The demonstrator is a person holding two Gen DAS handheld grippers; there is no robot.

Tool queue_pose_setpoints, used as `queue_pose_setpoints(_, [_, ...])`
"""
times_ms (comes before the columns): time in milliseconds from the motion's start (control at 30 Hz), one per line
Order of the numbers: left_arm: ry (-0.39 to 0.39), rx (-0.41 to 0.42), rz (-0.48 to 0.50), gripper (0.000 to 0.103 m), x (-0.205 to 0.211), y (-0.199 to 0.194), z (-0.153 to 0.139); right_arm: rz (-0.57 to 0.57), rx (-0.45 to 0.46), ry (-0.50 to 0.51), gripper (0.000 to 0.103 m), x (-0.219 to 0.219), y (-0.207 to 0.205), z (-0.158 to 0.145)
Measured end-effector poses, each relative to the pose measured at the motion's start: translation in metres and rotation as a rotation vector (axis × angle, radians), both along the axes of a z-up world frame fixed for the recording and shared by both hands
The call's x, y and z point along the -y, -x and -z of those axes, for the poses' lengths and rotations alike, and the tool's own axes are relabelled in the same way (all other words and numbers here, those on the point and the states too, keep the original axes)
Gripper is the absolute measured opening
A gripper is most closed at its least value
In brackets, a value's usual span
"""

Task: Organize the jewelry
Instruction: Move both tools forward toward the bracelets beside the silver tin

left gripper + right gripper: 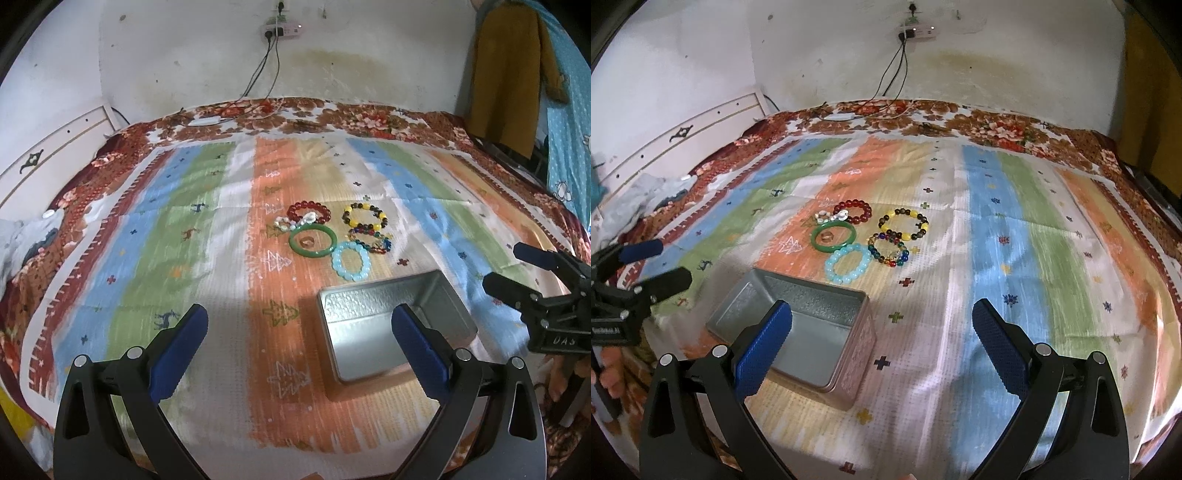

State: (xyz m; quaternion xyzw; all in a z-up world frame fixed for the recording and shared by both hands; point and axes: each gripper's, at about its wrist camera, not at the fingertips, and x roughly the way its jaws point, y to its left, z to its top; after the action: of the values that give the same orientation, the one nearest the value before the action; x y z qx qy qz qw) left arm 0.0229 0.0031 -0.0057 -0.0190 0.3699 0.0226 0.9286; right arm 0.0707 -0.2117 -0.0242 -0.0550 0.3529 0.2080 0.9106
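Nothing is sorted yet, by the look of it: the open metal tin (391,325) sits bare inside on the bed's striped cloth (207,221), and all the jewelry lies in 1 cluster just beyond the tin's far edge. Nearest the tin is the pale blue bead bracelet (351,261). Beyond it are the green bangle (313,240) with a small ring (307,242) inside its loop, the multicolour bead bracelet (370,242), the red bead bracelet (308,211), the yellow-and-dark bead bracelet (365,218) and a small white bead piece (283,223) touching the bangle. So 7 pieces appear left to move.

The left tongs (299,332) hang wide open and hold nothing, above the tin's left side. The right tongs (882,328) are likewise spread wide and empty, to the tin's right.

Room is generous: the cloth lies flat and bare on both sides of the tin, the bed edges are well away, and only the tin's raised walls and the overlapping bracelets need care.
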Motion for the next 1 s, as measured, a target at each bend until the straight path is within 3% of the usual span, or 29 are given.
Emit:
queue_pose_setpoints(400, [-0.062, 0.017, 0.030, 0.097, -0.001, -0.022, -0.005, -0.014, -0.018, -0.001, 0.099, -0.006, -0.019, -0.001])
queue_pose_setpoints(733, [-0.056, -0.003, 0.028, 0.098, -0.005, -0.038, -0.004, 0.010, -0.025, -0.067, 0.099, 0.001, -0.032, -0.007])
queue_pose_setpoints(1000, [-0.038, -0.035, 0.012, 0.097, -0.010, -0.051, 0.002, -0.008, -0.076, -0.052, 0.099, -0.004, -0.042, 0.000])
